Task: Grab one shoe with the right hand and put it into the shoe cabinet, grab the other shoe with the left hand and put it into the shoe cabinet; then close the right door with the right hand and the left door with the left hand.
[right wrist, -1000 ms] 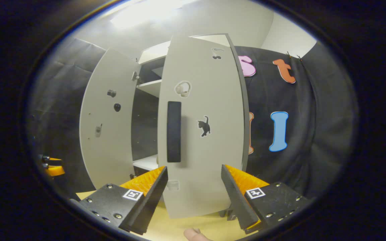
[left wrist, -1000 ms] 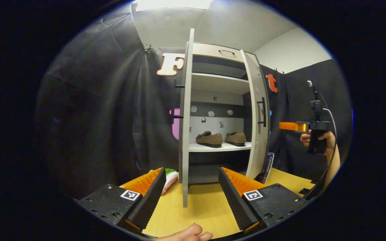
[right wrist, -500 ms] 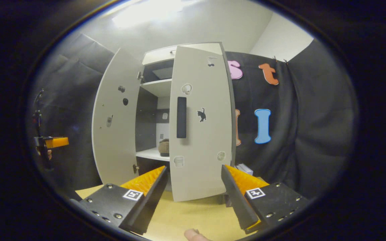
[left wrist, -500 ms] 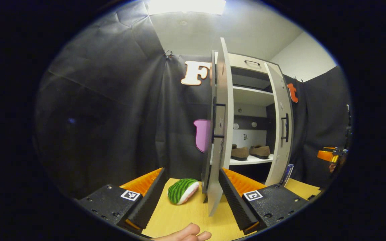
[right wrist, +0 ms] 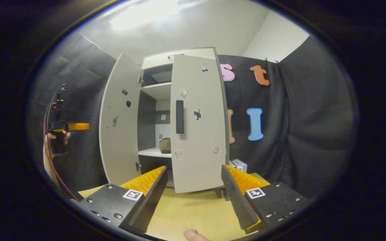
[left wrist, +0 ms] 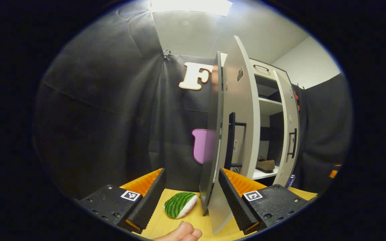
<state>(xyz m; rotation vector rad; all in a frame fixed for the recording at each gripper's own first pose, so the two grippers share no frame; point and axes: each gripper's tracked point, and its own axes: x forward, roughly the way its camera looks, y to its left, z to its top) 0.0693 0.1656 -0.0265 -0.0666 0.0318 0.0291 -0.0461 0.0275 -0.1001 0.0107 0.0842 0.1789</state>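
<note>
The white shoe cabinet [right wrist: 176,58] stands on a wooden table [right wrist: 186,207]. A brown shoe [right wrist: 165,145] rests on its lower shelf and shows as a brown shoe [left wrist: 265,164] in the left gripper view. The right door [right wrist: 198,134], with its black handle [right wrist: 179,117], is partly swung in. My right gripper [right wrist: 193,167] is open, a short way in front of that door. The left door [left wrist: 241,110] stands wide, nearly edge-on. My left gripper [left wrist: 191,170] is open at its outer side, the door's bottom corner by the right finger. A hand holds the left gripper [right wrist: 69,126].
A green striped soft toy [left wrist: 180,205] lies on the table left of the cabinet, between my left fingers. A small white box [right wrist: 238,164] sits at the cabinet's right side. Black cloth walls close in behind and on both sides.
My left gripper has swung left, from facing the open shelves to the left door's outer side. The right gripper has drawn back from the right door, which now looks smaller.
</note>
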